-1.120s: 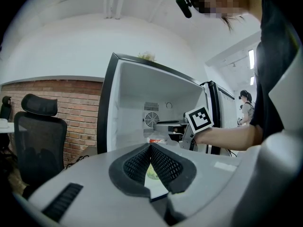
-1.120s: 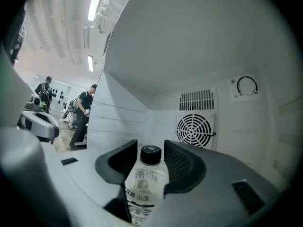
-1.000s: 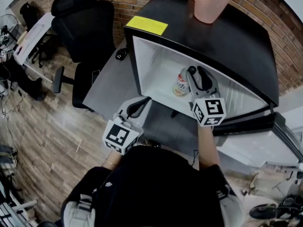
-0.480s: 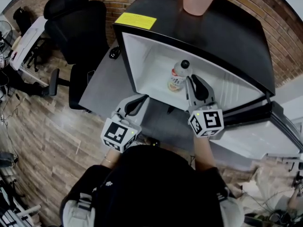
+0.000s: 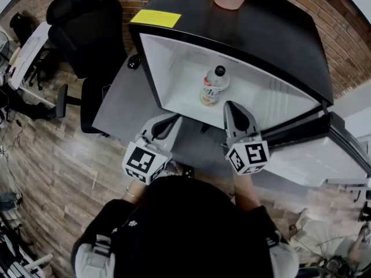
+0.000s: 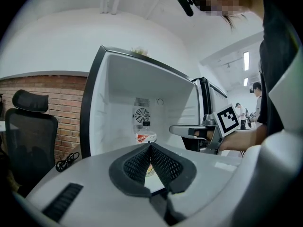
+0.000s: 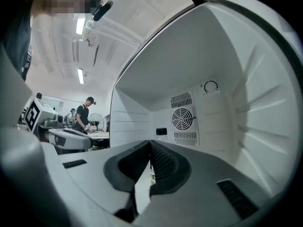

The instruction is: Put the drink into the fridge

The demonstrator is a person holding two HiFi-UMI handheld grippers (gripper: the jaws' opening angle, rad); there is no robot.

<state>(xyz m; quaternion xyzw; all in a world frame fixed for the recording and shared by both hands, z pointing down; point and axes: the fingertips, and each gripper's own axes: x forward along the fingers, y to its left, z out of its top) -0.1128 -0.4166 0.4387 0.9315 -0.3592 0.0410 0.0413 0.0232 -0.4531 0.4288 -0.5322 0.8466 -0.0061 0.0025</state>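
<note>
Right gripper [image 5: 231, 105] has backed out of the fridge [image 5: 278, 39] since a second ago, when it was reaching in right by the bottle. Its jaws have just been closing and now sit together with nothing between them. The forearm runs straight out from the person's body, with the gripper held about level and pointing into the open compartment from just outside the front edge.

The drink bottle [image 5: 214, 85] is standing upright on the white fridge floor, toward the back wall, below the round fan grille [image 7: 182, 118]. It's on its own, well clear of both grippers.

Left gripper [image 5: 173, 121] hangs lower and off to the left, in front of the fridge's bottom left corner. It's roughly level too and aimed at the opening, with the pads meeting at the tips and nothing in them. Both marker cubes sit close in front of the person's chest, with the elbows tucked in.
</note>
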